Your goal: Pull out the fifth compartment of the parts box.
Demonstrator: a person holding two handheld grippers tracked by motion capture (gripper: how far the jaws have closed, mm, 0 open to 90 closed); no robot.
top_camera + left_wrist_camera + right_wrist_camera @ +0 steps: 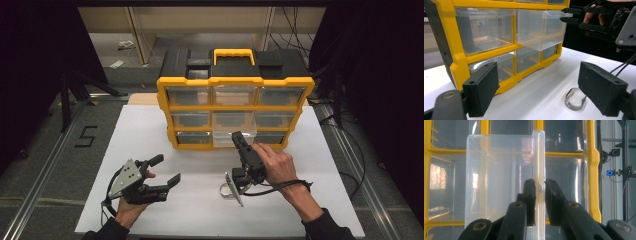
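One clear drawer [234, 135], bottom row, middle column of the organiser [235, 107], stands pulled partway out toward the near side. Right tool [241, 142] is clamped on the drawer's front lip; in the right gripper view both pads press the thin clear edge [539, 187] from either side, with the drawer body [499, 182] to the left of the grip.

Organiser: one unit, yellow frame, black top, one yellow handle [234, 54]. Nine clear drawers counted, three rows by three columns; eight sit flush, one is out. It stands at the far middle of the white desk [150, 135].

Left tool [167, 172] is held low at the near left, well apart from the organiser, jaws wide apart with nothing between them. In the left gripper view one small clear rounded piece [574, 99] lies on the desk near the right jaw.

Two hands count: one per tool.
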